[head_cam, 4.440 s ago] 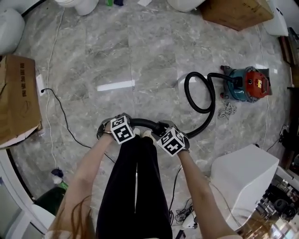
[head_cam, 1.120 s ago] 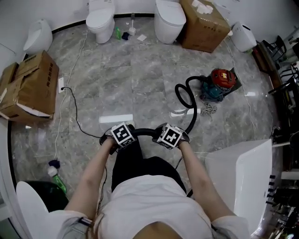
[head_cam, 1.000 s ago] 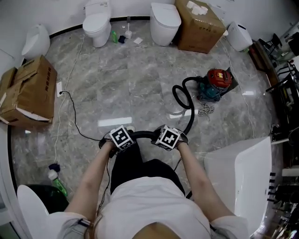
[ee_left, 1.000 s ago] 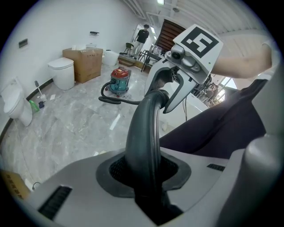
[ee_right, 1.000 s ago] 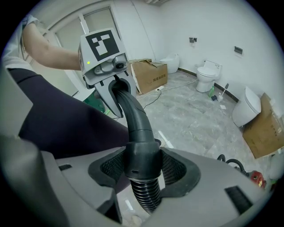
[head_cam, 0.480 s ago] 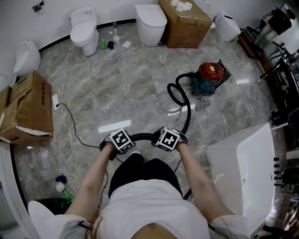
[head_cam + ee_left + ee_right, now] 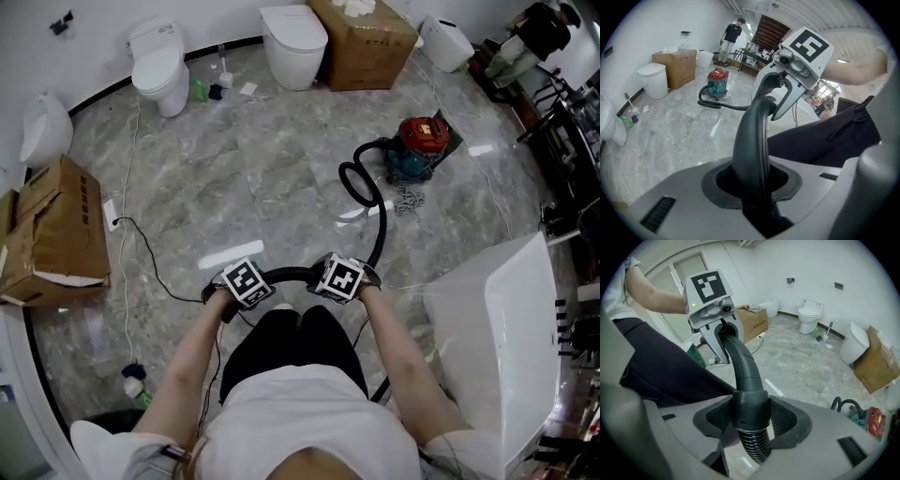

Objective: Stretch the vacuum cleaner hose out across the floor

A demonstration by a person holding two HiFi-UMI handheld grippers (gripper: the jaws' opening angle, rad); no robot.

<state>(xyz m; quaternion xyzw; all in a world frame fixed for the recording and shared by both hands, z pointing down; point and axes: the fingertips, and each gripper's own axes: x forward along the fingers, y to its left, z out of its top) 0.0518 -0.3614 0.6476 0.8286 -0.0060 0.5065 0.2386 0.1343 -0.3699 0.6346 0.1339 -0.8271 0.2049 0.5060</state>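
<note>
— Your two grippers are both clamped on the one hose (image 7: 380, 228): the left gripper (image 7: 754, 185) on its curved pipe (image 7: 751, 140), the right gripper (image 7: 750, 420) on the cuff (image 7: 749, 401).

— Across the floor (image 7: 234, 169) it runs toward one o'clock, curls in one loop and meets the single vacuum cleaner (image 7: 419, 145). Farther off, a toilet (image 7: 157, 66) at eleven, a second toilet (image 7: 293, 33) at twelve.

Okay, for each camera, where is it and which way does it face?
Head view: on the person's head, steeply down at the floor; both forearms and legs show.
Left gripper view: on the left claw, along the hose handle toward the right claw and vacuum cleaner; a forearm shows.
Right gripper view: on the right claw, toward the left claw and a toilet; a forearm shows.
Shared: the gripper views face each other along that handle.
</note>
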